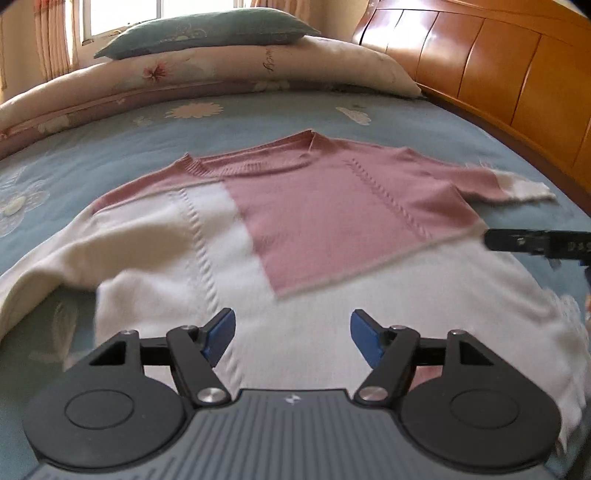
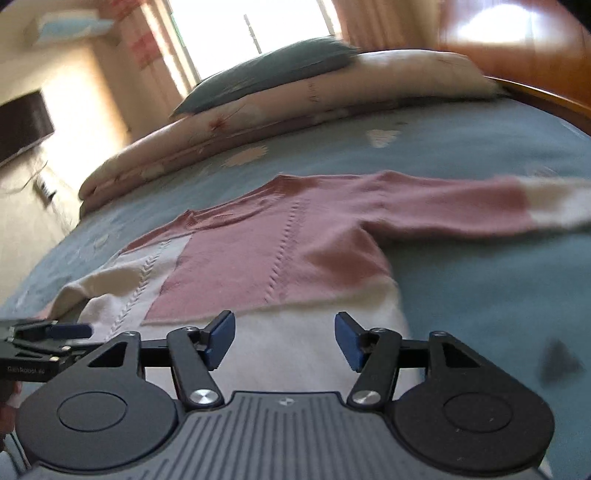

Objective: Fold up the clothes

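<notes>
A pink and white knitted sweater [image 1: 325, 218] lies flat on the blue bedspread [image 1: 110, 147], neck toward the pillows. Its pink right sleeve with a white cuff [image 1: 524, 190] stretches out to the right; its white left sleeve [image 1: 44, 266] trails to the left. My left gripper [image 1: 291, 338] hovers over the white lower part with its blue pads apart and nothing between them. My right gripper [image 2: 284, 339] stands open over the same white hem [image 2: 295, 332], also empty. In the right wrist view the sweater [image 2: 277, 251] fills the middle, and the left gripper's fingers [image 2: 55, 332] show at the left edge.
A folded floral quilt [image 1: 207, 74] and a grey-blue pillow [image 1: 207, 29] lie at the far end of the bed. A wooden headboard [image 1: 498, 62] runs along the right side. A window with curtains [image 2: 251, 26] is behind. The right gripper's tip [image 1: 535, 243] shows at the right edge.
</notes>
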The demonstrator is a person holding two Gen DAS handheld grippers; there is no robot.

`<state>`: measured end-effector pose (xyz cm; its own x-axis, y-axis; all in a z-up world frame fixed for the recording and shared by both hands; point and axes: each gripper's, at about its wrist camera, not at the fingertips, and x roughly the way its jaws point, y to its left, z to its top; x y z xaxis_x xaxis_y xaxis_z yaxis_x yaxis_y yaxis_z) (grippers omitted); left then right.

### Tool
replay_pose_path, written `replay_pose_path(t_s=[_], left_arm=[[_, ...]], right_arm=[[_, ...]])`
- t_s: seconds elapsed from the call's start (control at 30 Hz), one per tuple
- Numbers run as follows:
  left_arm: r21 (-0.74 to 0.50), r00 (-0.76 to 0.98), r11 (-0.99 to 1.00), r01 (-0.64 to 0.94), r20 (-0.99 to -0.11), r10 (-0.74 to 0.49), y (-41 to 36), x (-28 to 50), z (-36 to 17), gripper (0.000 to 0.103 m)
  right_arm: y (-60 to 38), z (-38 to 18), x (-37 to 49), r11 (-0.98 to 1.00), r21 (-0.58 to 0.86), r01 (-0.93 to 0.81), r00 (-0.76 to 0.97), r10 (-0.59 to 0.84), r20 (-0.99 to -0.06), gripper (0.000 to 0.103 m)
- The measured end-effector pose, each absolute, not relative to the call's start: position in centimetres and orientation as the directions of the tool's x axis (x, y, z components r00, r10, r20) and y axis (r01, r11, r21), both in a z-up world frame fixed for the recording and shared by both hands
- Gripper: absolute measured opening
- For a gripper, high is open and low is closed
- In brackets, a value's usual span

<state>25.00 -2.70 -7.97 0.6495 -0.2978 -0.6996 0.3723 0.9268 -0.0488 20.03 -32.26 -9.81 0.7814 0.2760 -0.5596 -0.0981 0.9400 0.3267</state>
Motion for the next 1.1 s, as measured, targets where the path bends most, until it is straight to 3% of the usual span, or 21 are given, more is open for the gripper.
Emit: replay_pose_path(t_s=[0.07, 0.2, 0.37, 0.53, 0.73, 1.1], left_arm=[[-0.057, 0.65, 0.932, 0.359, -0.701, -0.294, -2.9, 26.6, -9.0, 0.075], [-0.086, 0.648, 0.937, 0.338, -0.701, -0.298, -2.0, 28.6, -11.5, 0.075], [-0.093, 0.701, 0.938, 0.334, -0.641, -0.313, -0.1, 28.4, -11.7, 0.076], [-0.104, 0.697, 0.94, 0.324, -0.646, -0.312, 1.1, 28.3, -11.7, 0.084], [-0.087, 0.697, 0.938, 0.335, -0.647, -0.309, 0.8, 28.3, -12.1, 0.089], [-0.102, 0.674, 0.93, 0.352, -0.662, -0.328, 0.5, 28.5, -12.1, 0.1]], right_arm=[[-31.7, -10.0, 22.1, 0.949, 0.299, -0.102, 0.782, 0.263, -0.566, 0.074], [-31.9, -12.1, 24.5, 0.954, 0.284, -0.097, 0.743, 0.26, -0.617, 0.074], [-33.9, -12.3, 23.3, 0.973, 0.228, -0.032, 0.777, 0.168, -0.607, 0.074], [-34.5, -12.4, 22.9, 0.954, 0.299, -0.008, 0.799, 0.186, -0.572, 0.078], [-32.1, -13.3, 23.3, 0.976, 0.204, -0.07, 0.78, 0.182, -0.599, 0.103], [-30.4, -13.4, 23.3, 0.991, 0.086, -0.105, 0.752, 0.136, -0.645, 0.103]])
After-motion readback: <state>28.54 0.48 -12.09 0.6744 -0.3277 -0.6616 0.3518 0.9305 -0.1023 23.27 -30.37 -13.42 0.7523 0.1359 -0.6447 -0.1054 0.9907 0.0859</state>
